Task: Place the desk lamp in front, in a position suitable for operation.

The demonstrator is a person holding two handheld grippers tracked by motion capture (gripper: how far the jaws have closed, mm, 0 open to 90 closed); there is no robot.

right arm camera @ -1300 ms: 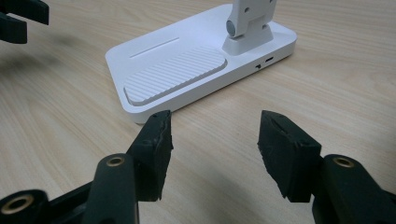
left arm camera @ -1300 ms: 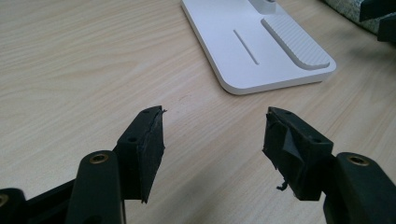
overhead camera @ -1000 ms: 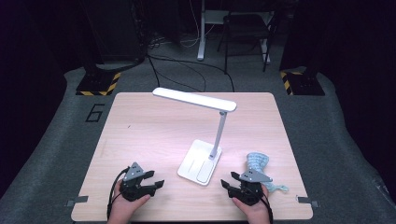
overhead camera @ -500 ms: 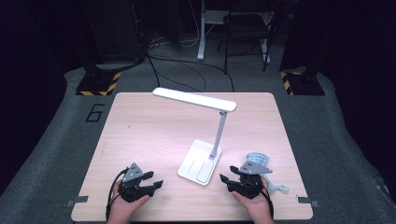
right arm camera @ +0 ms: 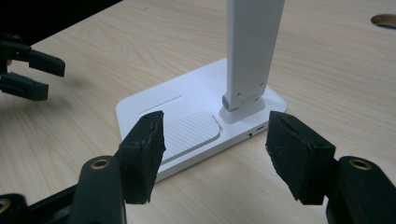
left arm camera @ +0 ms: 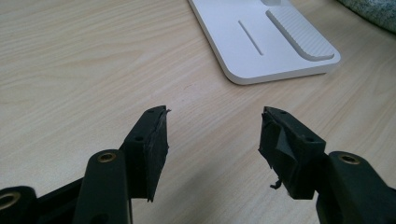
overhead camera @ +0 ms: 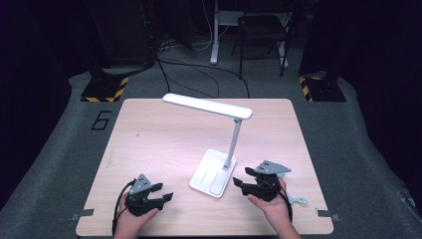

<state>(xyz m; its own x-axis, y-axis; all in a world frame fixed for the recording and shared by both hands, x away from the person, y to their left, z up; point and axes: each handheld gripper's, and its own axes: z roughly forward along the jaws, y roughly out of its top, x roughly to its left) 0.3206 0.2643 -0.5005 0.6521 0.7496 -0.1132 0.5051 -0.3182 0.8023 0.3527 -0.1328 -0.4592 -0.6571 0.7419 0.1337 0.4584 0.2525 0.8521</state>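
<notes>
Right gripper (right arm camera: 212, 140) just opened wide, nothing between the jaws, flat white plastic desk-lamp base (right arm camera: 187, 121) just ahead. Left gripper (left arm camera: 212, 140) apart, empty, over pale wooden table (left arm camera: 70, 70).

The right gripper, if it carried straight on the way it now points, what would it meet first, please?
Most likely the lamp base: the right gripper, jaws just opened with nothing between them, points at its near edge, with the lamp's upright arm just behind. Depth is hard to judge.
</notes>
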